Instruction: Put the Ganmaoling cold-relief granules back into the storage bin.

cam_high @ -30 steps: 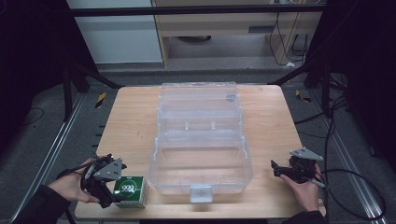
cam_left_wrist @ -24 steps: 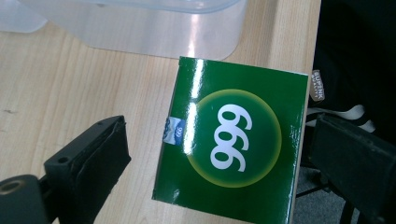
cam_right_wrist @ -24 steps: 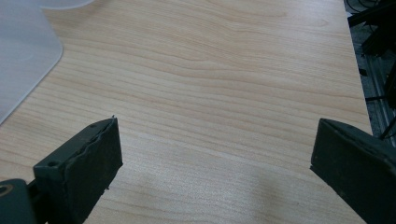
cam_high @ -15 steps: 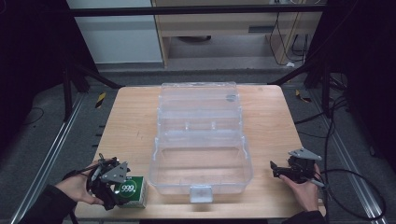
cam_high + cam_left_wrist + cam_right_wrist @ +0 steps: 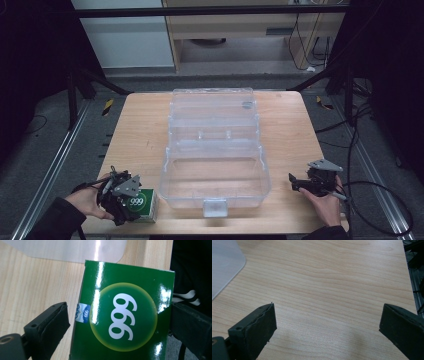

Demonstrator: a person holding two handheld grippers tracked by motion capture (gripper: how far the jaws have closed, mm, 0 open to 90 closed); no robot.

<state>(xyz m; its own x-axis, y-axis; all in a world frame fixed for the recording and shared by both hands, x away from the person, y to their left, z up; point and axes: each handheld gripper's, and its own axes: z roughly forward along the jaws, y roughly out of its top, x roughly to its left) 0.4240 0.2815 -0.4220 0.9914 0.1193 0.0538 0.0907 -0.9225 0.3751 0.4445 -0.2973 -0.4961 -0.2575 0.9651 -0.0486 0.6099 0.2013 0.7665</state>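
Observation:
A green box [image 5: 143, 205] marked 999 lies at the table's front left corner, just left of a clear plastic case [image 5: 215, 175]. My left gripper [image 5: 131, 199] straddles it and is open. In the left gripper view the green box [image 5: 125, 277] lies between the jaws. A thin strip of wood shows beside the left jaw, and the right jaw stands at the box's edge. My right gripper [image 5: 294, 182] rests low at the front right, open and holding nothing. Bare wood lies between the two jaws of the right gripper [image 5: 328, 317].
The clear case stands open in the middle of the wooden table [image 5: 135, 130], its lid [image 5: 212, 110] laid back toward the far edge and a latch [image 5: 215, 207] at its front. A corner of the case [image 5: 224, 262] shows left of my right gripper. Dark floor and cables surround the table.
My left gripper has slid right along the front edge until its jaws came around the green box. The right gripper has stayed where it was.

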